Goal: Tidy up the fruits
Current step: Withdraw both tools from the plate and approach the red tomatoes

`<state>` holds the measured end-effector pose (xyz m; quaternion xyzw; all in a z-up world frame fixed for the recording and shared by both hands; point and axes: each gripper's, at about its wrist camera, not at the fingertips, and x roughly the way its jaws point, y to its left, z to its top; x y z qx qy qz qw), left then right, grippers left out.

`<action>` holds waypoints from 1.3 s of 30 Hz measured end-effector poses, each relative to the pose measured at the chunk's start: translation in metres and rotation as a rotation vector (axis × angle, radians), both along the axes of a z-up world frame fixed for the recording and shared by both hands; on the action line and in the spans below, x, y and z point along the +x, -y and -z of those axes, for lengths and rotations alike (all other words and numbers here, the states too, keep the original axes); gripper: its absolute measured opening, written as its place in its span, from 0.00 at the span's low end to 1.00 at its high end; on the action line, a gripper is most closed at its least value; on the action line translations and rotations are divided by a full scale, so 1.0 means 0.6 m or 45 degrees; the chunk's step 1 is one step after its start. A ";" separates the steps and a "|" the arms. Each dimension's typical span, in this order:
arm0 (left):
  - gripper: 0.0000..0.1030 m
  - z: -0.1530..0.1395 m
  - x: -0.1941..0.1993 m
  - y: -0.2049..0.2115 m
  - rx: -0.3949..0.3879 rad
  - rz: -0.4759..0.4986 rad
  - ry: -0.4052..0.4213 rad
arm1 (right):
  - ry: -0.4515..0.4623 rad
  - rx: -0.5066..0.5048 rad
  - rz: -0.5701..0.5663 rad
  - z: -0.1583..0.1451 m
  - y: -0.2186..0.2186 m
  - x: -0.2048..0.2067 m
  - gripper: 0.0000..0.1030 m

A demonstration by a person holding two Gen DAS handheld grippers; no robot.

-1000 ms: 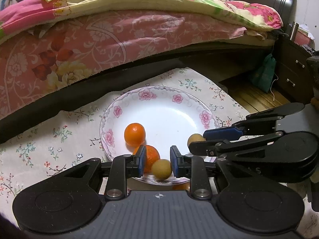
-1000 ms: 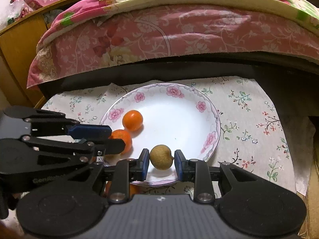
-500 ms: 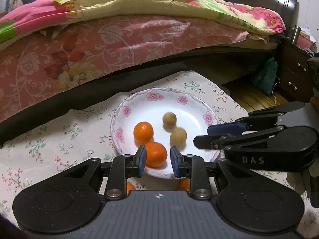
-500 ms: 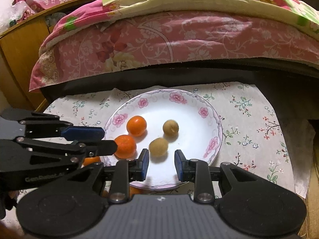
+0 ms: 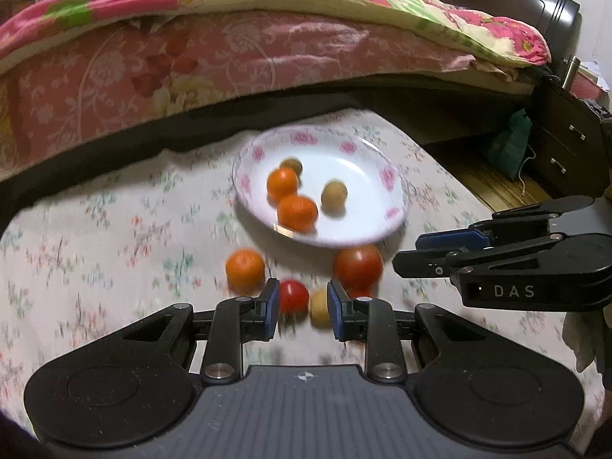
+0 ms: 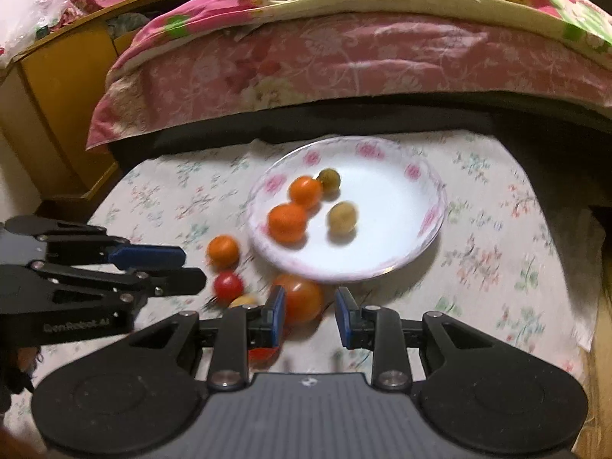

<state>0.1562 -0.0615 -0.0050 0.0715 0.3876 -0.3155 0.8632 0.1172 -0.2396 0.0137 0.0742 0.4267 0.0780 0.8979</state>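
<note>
Big tomato (image 6: 302,300) lies on the floral cloth (image 6: 497,252) at the plate's (image 6: 440,199) near rim, dead ahead of the right tongs (image 6: 310,313), part-open and empty; cherry tomato (image 5: 293,295) and longan (image 5: 319,306) lie just left, before the left tongs (image 5: 300,308), pinched narrow and empty.

One plate (image 6: 428,237).

On the plate: two oranges (image 6: 305,191) (image 6: 287,222) and two brown fruits (image 6: 329,179) (image 6: 342,217).

On the cloth beside the plate: one orange (image 6: 223,250), one small red tomato (image 6: 228,285), one large tomato (image 6: 302,300), one brown fruit (image 5: 319,308).
</note>
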 end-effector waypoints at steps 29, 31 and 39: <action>0.34 0.058 -0.005 -0.010 0.047 0.053 -0.003 | -0.090 -0.004 -0.040 0.070 -0.055 0.018 0.55; 0.34 0.059 -0.003 -0.007 0.060 0.058 0.004 | -0.086 -0.010 -0.044 0.073 -0.056 0.019 0.55; 0.35 0.059 0.010 0.007 0.064 0.115 0.019 | -0.107 0.047 -0.023 0.069 -0.034 0.020 0.52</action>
